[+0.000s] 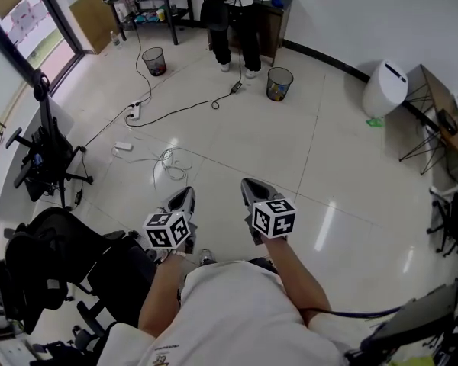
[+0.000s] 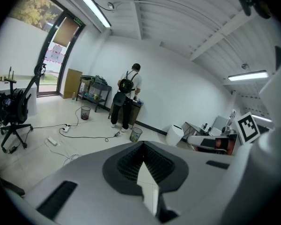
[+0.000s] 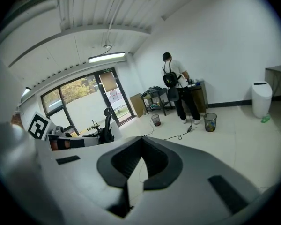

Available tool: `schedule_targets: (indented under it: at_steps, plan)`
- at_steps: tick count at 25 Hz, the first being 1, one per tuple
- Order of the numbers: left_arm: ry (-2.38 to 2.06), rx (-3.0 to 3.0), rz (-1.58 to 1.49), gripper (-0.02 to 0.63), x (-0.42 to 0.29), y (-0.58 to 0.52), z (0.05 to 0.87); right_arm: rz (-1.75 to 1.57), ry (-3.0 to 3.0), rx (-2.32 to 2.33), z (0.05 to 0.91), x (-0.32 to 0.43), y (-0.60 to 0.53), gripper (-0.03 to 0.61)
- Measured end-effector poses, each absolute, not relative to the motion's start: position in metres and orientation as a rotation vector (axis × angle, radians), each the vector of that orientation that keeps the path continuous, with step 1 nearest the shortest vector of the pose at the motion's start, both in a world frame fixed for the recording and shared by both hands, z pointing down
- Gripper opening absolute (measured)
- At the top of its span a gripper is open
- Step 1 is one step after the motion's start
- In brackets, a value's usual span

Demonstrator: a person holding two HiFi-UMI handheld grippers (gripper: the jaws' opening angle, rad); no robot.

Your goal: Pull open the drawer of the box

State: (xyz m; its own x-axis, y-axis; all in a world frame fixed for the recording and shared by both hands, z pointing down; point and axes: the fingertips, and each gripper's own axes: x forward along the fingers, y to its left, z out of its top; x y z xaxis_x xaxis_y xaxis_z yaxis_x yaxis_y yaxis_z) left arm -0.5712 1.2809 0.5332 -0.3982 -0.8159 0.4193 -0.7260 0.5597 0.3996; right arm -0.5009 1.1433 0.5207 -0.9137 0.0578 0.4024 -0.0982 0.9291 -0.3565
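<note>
No box or drawer shows in any view. In the head view my left gripper point(image 1: 185, 194) and my right gripper point(image 1: 252, 184) are held side by side in front of my body, over bare floor tiles and pointing away from me. Each carries its marker cube. The left gripper point(image 2: 141, 144) has its jaws shut tip to tip with nothing between them. The right gripper point(image 3: 141, 139) is shut in the same way and also holds nothing. Both gripper views look out across the room, not at any task object.
A person point(image 1: 230, 14) stands at a desk by the far wall. Two wire waste bins point(image 1: 154, 61) point(image 1: 279, 83) stand on the floor. Cables and a power strip point(image 1: 133, 111) lie ahead left. An office chair point(image 1: 46, 158) stands left, a white bin point(image 1: 385, 88) right.
</note>
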Motion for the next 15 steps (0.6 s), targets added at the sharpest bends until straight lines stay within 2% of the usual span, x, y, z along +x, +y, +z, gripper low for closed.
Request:
schedule_targets:
  at_steps: [7,15]
  plan:
    - [-2.135,1.386,-0.119,0.002,-0.527,1.177,0.529,0.593,-2.702,0.200,0.518,-0.441,1.053,-0.014]
    - [-2.004,1.548,-0.054,0.002,-0.449,1.062,0.537,0.633,-2.685,0.440,0.525,-0.336,0.947,-0.014]
